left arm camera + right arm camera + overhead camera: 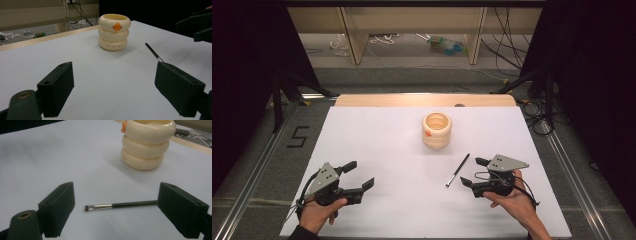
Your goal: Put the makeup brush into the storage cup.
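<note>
Lying flat on the table, brush between the right gripper jaws, both grippers' jaws apart, left gripper empty

Left claw gaping, right claw likewise (both hand-held, low).

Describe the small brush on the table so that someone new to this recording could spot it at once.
Start at the white table and find the cream ringed holder near its far middle. Nearer the person and to its right, just ahead of the right gripper, lies the brush. It is the one thin black stick lying flat, with a silver ferrule.
</note>
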A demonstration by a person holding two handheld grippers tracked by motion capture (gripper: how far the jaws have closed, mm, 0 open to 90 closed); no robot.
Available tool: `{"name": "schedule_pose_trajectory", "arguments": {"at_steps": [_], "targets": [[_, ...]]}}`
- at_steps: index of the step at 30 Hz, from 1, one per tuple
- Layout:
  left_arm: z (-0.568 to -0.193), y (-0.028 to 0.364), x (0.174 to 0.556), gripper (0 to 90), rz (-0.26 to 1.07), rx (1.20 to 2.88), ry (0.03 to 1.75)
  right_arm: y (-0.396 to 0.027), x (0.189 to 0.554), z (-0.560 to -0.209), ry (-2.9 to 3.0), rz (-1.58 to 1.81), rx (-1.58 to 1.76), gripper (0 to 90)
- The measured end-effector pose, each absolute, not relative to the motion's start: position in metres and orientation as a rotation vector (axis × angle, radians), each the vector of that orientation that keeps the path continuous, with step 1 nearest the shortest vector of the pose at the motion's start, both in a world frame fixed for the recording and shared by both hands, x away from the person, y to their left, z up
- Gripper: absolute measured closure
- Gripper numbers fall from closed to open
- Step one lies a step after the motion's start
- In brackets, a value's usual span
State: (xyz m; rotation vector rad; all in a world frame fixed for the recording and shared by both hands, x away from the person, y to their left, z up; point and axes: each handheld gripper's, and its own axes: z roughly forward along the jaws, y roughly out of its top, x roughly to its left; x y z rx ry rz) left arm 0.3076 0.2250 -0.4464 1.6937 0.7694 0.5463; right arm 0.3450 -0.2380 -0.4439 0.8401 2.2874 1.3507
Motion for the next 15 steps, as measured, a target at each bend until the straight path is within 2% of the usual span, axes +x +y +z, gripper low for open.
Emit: {"name": "schedule_pose_trajectory", "arguments": {"at_steps": [5,15], "targets": [[-0.446,0.224,0.308,15.8,0.542,1.696,0.767,-0.232,0.363,-0.439,2.448,1.184,0.690,15.8],[-0.446,0.225,0.308,15.8,0.542,1.697,0.761,-0.225,0.382,-0.429,2.513,1.149,0.637,18.1]]}}
